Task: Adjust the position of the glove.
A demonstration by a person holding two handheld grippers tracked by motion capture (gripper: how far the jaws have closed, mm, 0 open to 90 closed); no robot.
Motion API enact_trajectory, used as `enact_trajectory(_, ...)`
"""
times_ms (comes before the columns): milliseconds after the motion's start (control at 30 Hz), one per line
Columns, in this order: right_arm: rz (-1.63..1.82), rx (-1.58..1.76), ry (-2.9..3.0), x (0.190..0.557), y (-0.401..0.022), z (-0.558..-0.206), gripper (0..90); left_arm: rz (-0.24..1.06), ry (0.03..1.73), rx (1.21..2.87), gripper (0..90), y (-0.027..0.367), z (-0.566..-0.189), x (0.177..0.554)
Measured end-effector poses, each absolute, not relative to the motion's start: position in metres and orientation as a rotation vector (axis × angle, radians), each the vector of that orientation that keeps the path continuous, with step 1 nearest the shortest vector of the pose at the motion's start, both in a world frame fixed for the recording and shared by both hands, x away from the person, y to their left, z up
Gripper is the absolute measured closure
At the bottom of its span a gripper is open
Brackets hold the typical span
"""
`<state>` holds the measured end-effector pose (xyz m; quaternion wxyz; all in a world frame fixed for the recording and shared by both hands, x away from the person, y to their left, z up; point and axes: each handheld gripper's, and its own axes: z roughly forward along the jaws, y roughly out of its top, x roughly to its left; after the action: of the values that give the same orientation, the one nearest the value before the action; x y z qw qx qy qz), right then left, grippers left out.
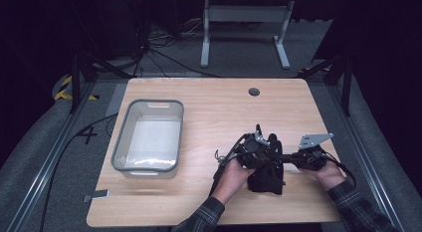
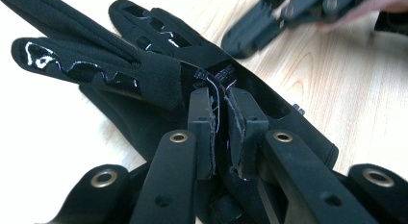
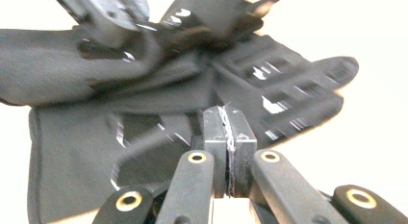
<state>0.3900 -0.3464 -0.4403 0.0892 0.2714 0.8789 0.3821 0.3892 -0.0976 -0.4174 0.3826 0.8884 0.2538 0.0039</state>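
A black glove [image 1: 266,179] lies crumpled on the wooden table [image 1: 219,107] near its front right. In the left gripper view the glove [image 2: 144,70] spreads its fingers to the upper left, glossy grip patches showing. My left gripper [image 2: 220,96] pinches a fold of its fabric between nearly closed pads; in the high view this gripper [image 1: 271,156] reaches in from the left. My right gripper [image 3: 223,113] has its pads pressed flat together with nothing visible between them, and the glove [image 3: 96,137] lies just beyond. From the right, that gripper [image 1: 285,156] points at the glove.
A clear grey-rimmed plastic bin [image 1: 122,142] stands on the left half of the table. A round cable hole [image 1: 254,91] sits near the far edge. Bare wood shows between the bin and the glove. The table's front edge is close to the person's forearms.
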Motion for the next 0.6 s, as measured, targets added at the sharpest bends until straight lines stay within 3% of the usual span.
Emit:
enact_trajectory(267,1.118,0.872,2.556,0.397,-0.369,-0.441,89.7,0.004,0.620,2.267,77.9,-0.106,-0.420,0.387)
enact_trajectory(600,1.132,0.929,2.513,0.402,-0.382,-0.441,83.8,0.025,0.573,2.169,65.0,-0.101,-0.405,0.383)
